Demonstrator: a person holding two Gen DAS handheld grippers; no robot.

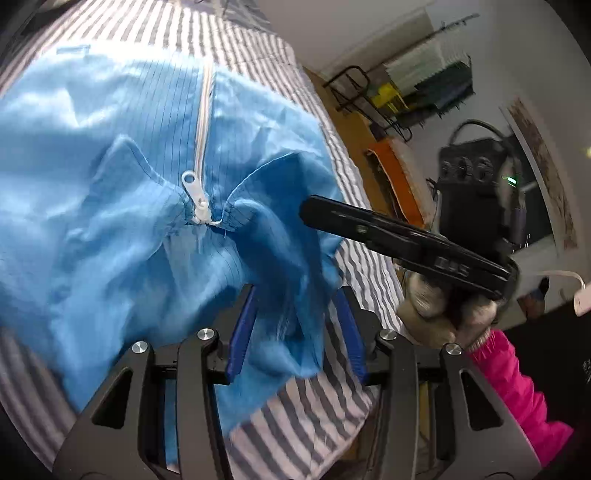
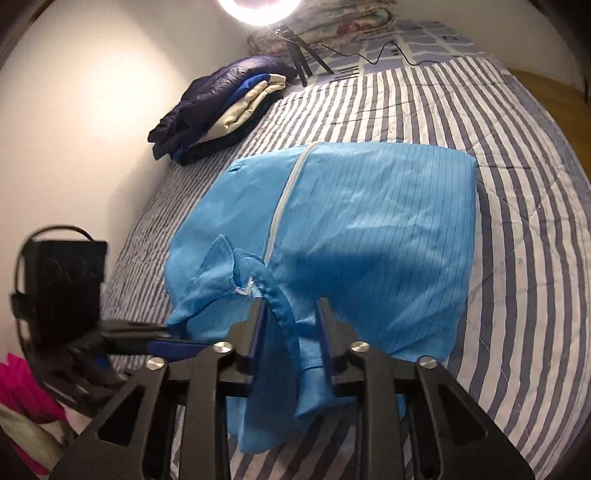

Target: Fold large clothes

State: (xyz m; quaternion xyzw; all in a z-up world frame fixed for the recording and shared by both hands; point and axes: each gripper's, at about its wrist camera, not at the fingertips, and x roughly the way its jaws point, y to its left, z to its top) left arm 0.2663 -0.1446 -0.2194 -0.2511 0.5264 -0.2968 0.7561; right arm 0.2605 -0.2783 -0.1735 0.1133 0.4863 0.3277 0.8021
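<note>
I've got the blue jacket (image 2: 369, 229) lying on the striped quilt (image 2: 517, 258) of the bed, zip (image 2: 280, 206) closed and facing up, body folded into a rough rectangle. White zip pull (image 1: 195, 201) sits at the collar (image 1: 258, 206), which is bunched and ruffled at the near end.

My left gripper (image 1: 295, 325): jaws parted, blue pads on either side of a loose flap of jacket cloth near the collar. Cloth hangs between the pads, but I see gaps on both sides, so not clamped.

My right gripper (image 2: 291, 339): jaws also parted, narrower. A fold of collar edge runs down between the fingers and drapes toward the camera. It looks to brush the left pad; there's a gap at the right pad, so no grip.

In the left view I see the right gripper to the right of the collar, held by a gloved hand (image 1: 443, 314) with a pink sleeve (image 1: 517, 387).

Stack of folded clothes (image 2: 221, 110) sits at the far left of the bed by the wall. Ring light (image 2: 255, 11) on a small tripod stands behind it.
</note>
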